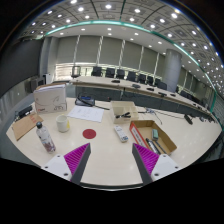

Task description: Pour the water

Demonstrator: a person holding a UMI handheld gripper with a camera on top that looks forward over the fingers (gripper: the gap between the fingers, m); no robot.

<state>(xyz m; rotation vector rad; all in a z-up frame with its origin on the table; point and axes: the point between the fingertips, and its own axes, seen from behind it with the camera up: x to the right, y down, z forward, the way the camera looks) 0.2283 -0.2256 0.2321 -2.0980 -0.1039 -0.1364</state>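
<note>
Gripper: the gripper (110, 160) hangs above the table with its 2 fingers spread apart, magenta pads (76, 156) facing in, nothing between them.

Water source: a clear plastic bottle (45, 138) stands upright at about 10 o'clock from the fingers, just ahead of the left one; whether it is capped cannot be told.

Receiving vessel: a pale cup (63, 123) stands just beyond the bottle, at about 11 o'clock, near it but apart.

Step in hand: by the look of it the approach, with nothing grasped yet and pouring not begun.

Doing it well: the fingers would likely need to swing toward 10 o'clock, straddle the bottle at mid-body and close squarely, keeping it upright until its mouth is over the cup.

Risk: a grip too high or off-centre could tip the light bottle or nudge the cup beside it.

Surface: a long light wooden table (105, 172), bare directly ahead of the fingers; a small red disc (89, 133) lies at 12 o'clock, an open cardboard box (153, 134) with red items at 1 o'clock, another carton (50, 98) farther off at 11 o'clock.

Room: a large meeting room, dark chairs (110, 73) along far desks, curtained windows behind, ceiling rows of round lights (108, 7).
</note>
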